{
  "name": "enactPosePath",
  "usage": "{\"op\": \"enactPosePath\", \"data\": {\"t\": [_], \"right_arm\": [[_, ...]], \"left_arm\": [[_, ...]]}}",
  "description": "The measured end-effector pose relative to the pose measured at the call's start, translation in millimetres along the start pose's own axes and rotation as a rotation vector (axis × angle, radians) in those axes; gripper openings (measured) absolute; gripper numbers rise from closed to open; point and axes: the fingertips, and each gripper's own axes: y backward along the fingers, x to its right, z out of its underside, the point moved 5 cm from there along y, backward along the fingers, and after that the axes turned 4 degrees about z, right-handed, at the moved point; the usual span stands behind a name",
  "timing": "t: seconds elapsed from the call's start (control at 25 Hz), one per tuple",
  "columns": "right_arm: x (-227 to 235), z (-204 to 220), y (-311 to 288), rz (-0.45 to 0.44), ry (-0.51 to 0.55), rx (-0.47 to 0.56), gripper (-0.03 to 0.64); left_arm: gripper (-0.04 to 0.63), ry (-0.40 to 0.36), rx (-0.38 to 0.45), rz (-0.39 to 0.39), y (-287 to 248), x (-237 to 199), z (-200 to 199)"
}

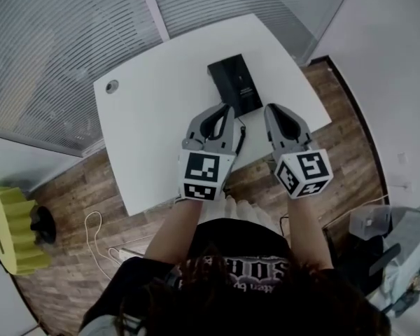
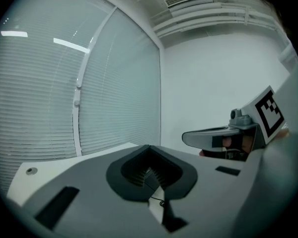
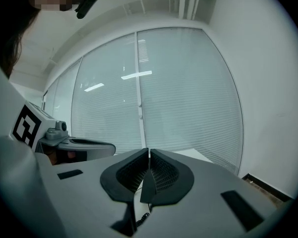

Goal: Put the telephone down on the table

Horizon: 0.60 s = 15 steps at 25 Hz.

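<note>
The black telephone (image 1: 234, 82) lies flat on the white table (image 1: 154, 117), toward its far side. A thin dark cord (image 1: 241, 136) trails from it toward the near edge, between my two grippers. My left gripper (image 1: 226, 110) hovers just short of the telephone's near end, jaws shut with nothing between them (image 2: 150, 171). My right gripper (image 1: 274, 112) is level with it to the right, also shut and empty (image 3: 148, 170). Each gripper view shows the other gripper alongside: the right gripper (image 2: 223, 138) and the left gripper (image 3: 74, 145). The telephone is hidden in both gripper views.
A round cable grommet (image 1: 112, 86) sits in the table's far left corner. Glass walls with blinds (image 1: 63, 40) stand behind the table. On the wooden floor are a yellow object (image 1: 14, 229) at the left, loose cables (image 1: 101, 236), and grey equipment (image 1: 399, 243) at the right.
</note>
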Motion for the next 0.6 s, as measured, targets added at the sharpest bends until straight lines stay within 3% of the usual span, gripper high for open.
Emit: {"op": "enactPosePath", "data": {"t": [0.6], "right_arm": [[-19, -10, 39, 0.013, 0.031, 0.046, 0.031]], "left_arm": [[0.003, -0.001, 0.033, -0.021, 40, 18, -2]]}}
